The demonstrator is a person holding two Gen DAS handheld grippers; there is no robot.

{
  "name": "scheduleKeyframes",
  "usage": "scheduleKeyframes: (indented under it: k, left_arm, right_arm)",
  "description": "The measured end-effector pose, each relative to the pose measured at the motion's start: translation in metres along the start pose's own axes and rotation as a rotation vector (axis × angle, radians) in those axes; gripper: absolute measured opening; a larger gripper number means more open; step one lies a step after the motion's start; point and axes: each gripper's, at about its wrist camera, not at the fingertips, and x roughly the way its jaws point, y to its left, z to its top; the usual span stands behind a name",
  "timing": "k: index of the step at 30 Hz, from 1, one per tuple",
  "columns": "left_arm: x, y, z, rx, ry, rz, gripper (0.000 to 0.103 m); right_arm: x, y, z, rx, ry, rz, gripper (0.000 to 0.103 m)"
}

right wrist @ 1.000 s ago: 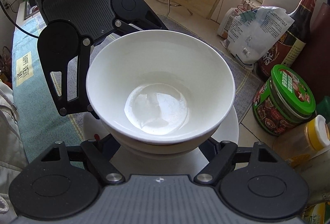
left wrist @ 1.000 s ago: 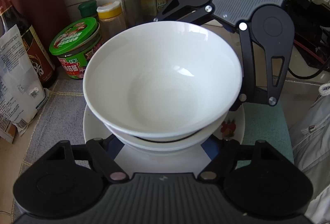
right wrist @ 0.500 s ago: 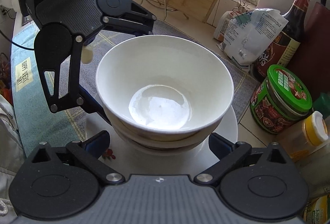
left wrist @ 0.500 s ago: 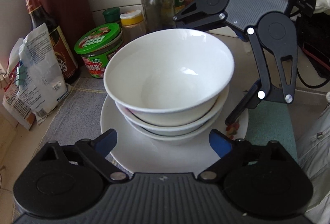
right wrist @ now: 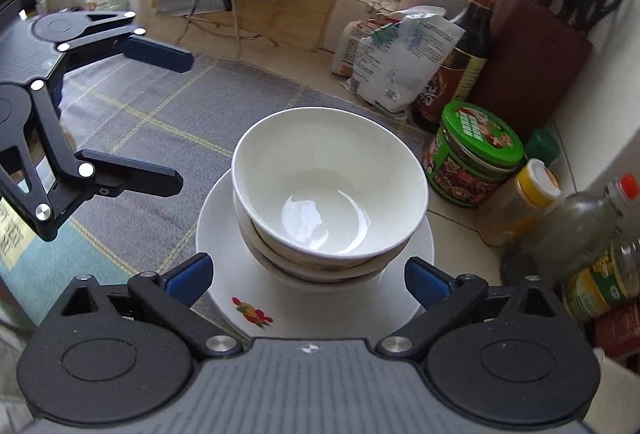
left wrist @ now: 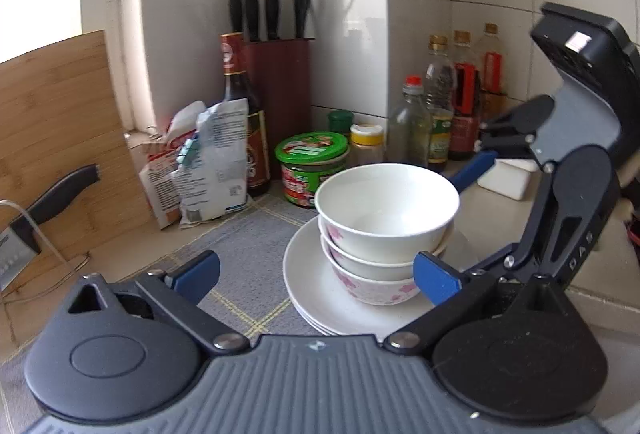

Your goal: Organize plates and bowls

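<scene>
Left wrist: left gripper (left wrist: 316,276) jaws wide, nothing held; three glossy white bowls (left wrist: 386,208) nested, lower two with pink flower print, on stacked white plates (left wrist: 320,286) on a grey woven mat (left wrist: 244,254) with yellow grid lines on the desk; right gripper (left wrist: 460,218) beyond the stack, jaws wide; green-lidded jar (left wrist: 312,162), label too blurred to read.

Right wrist: right gripper (right wrist: 308,280) jaws wide, straddling the near side of the plates (right wrist: 224,234) without contact; smooth round bowls (right wrist: 328,186) centred on them; red print on plate rim; left gripper (right wrist: 182,120) apart at left, jaws wide.
</scene>
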Motion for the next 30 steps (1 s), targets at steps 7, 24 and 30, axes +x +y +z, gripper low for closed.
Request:
scheduleKeyframes:
  k: [7, 24, 30]
  left_arm:
    - [-0.037, -0.007, 0.003, -0.057, 0.04, 0.246, 0.102]
    - [-0.091, -0.031, 0.01, -0.109, 0.143, 0.27, 0.102]
    - [-0.092, -0.029, 0.009, -0.146, 0.179, 0.269, 0.102]
  right_arm:
    - [-0.033, 0.04, -0.017, 0.299, -0.007, -0.221, 0.103]
    - [-0.083, 0.079, -0.045, 0.608, -0.05, -0.346, 0.103]
    - [-0.087, 0.085, -0.044, 0.608, -0.058, -0.341, 0.103]
